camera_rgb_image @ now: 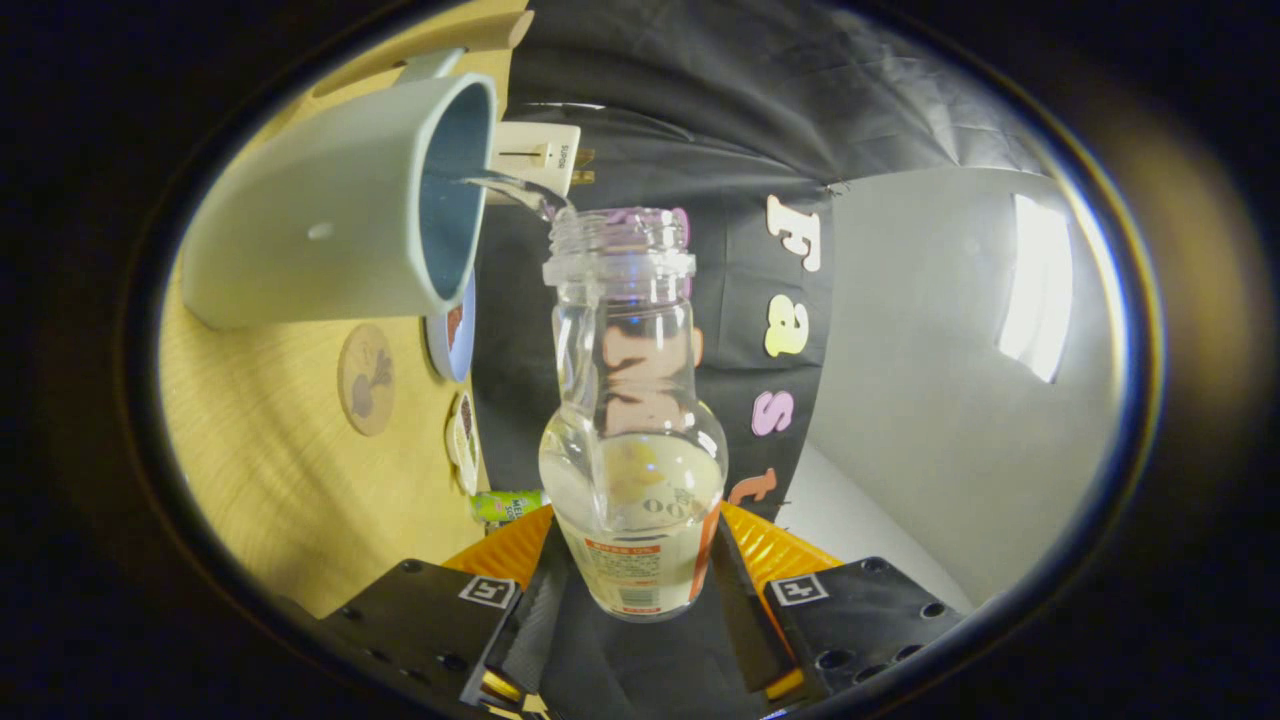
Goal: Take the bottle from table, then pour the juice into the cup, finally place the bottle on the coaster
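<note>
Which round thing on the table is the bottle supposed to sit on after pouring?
Start at the light wooden table and find the big pale grey-green cup that the gripper, shut on the clear plastic bottle, is pouring into. Just past the cup's base lies a flat round tan coaster. Unlike the round pieces nearby, it lies apart and carries a dark drawing.

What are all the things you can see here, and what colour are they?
bottle: one, clear plastic with a label, held between the fingers, tipped with its mouth at the cup
juice stream: one, clear, running from the bottle's mouth into the cup
cup: one, pale grey outside, blue inside, on the table beyond the fingers
coasters: several, round; one tan with a dark picture, others near the table's far edge
table: one, light wood
small green object: one, by the table's edge, unclear what
gripper: one, shut on the bottle
</note>
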The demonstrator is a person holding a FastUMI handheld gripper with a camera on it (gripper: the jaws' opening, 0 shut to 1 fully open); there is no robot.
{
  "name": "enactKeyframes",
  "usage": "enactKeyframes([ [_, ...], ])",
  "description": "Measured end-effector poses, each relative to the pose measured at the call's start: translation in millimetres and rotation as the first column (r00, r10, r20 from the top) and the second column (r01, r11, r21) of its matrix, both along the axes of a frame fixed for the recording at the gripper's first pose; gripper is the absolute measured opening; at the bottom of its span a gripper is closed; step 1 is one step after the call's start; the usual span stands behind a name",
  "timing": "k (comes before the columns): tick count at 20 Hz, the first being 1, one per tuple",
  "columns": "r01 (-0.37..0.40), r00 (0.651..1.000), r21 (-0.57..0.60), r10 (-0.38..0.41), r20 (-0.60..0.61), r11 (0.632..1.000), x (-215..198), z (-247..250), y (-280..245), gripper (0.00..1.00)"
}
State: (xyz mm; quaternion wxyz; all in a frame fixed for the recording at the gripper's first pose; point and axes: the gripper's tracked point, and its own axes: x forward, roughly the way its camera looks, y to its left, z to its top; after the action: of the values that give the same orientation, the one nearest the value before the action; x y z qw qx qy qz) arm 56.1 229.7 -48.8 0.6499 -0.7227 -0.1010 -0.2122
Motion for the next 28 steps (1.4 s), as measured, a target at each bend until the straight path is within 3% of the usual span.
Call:
enactKeyframes([
  [28,0.007,0.999,-0.126,-0.003,0.032,0.992,-4,6,6,0.77],
])
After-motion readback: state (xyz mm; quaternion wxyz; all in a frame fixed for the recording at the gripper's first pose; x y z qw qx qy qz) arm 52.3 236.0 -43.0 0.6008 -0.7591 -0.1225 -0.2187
